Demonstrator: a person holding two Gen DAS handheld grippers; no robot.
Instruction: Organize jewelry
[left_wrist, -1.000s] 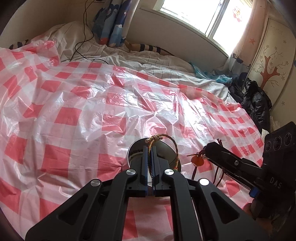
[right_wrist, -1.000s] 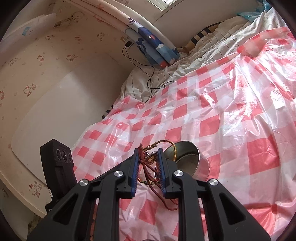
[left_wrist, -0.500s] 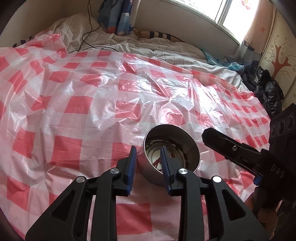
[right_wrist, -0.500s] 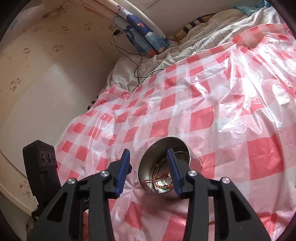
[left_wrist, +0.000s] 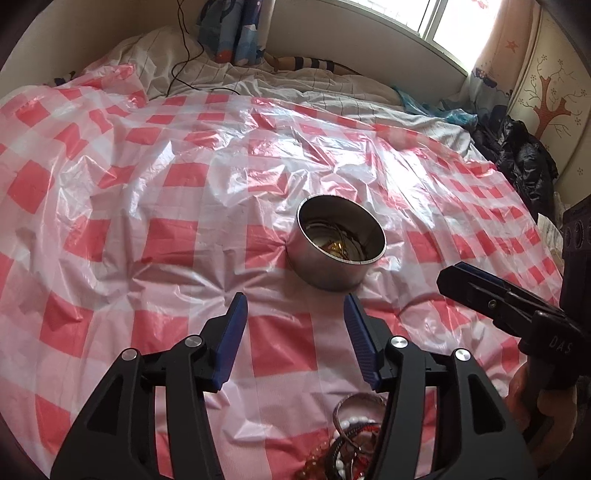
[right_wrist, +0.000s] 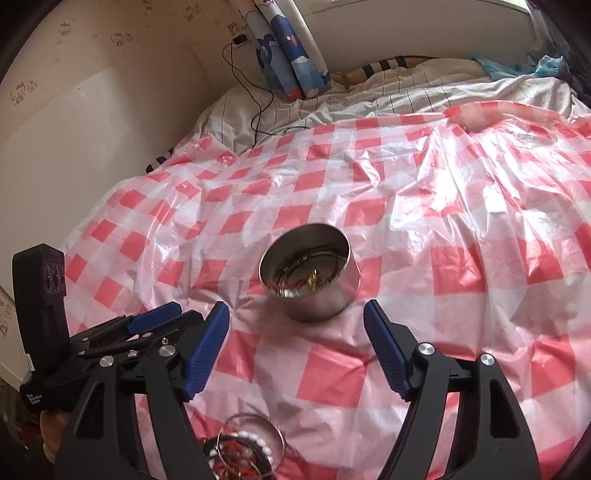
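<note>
Both tools opening, empty, near the steel bowl (left_wrist: 340, 245).
Left tool (left_wrist: 293, 314) and right tool (right_wrist: 295, 325) at bowl's 6 o'clock; jewelry pile (right_wrist: 242, 456) behind.

The sheet (left_wrist: 177, 206) is thin glossy plastic film, red-and-white checked, crinkled and reflective. The bowl (left_wrist: 334, 258) is polished metal with a mirror-bright interior. The bedding (right_wrist: 424, 88) is matt woven cloth. The left gripper (left_wrist: 294, 332) has matt black plastic arms with ribbed blue pads (left_wrist: 232, 332).
</note>
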